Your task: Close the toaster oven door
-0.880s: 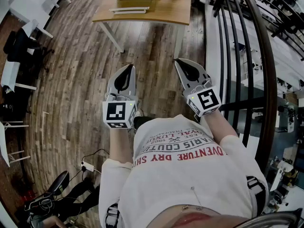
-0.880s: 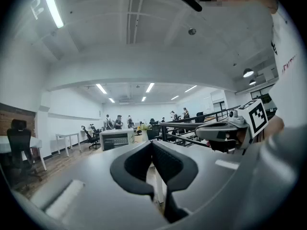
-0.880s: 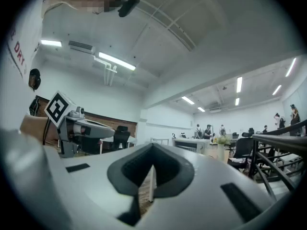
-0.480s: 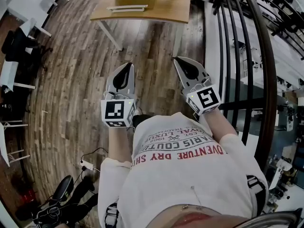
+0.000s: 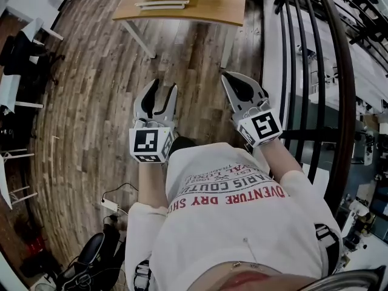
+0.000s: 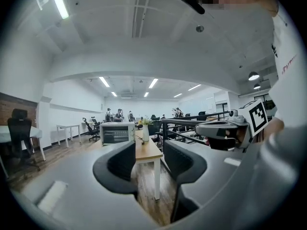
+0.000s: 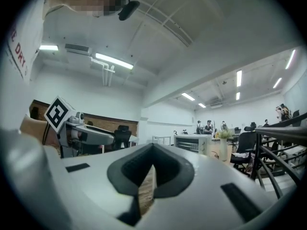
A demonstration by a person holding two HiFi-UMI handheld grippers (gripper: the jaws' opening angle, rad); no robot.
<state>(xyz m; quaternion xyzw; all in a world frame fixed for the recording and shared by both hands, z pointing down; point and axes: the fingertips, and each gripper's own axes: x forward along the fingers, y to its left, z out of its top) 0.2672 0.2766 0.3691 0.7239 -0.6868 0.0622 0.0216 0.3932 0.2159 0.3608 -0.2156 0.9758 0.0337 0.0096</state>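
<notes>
Wood floor (image 5: pixel 91 102), one table (image 5: pixel 212 8), two tongs (image 5: pixel 164 85) (image 5: pixel 225 76)

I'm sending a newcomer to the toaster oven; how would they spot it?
Find the wooden table beside the black railing. On it sits the toaster oven, a white box with a dark front, bulkier than the slim vase beside it.
</notes>
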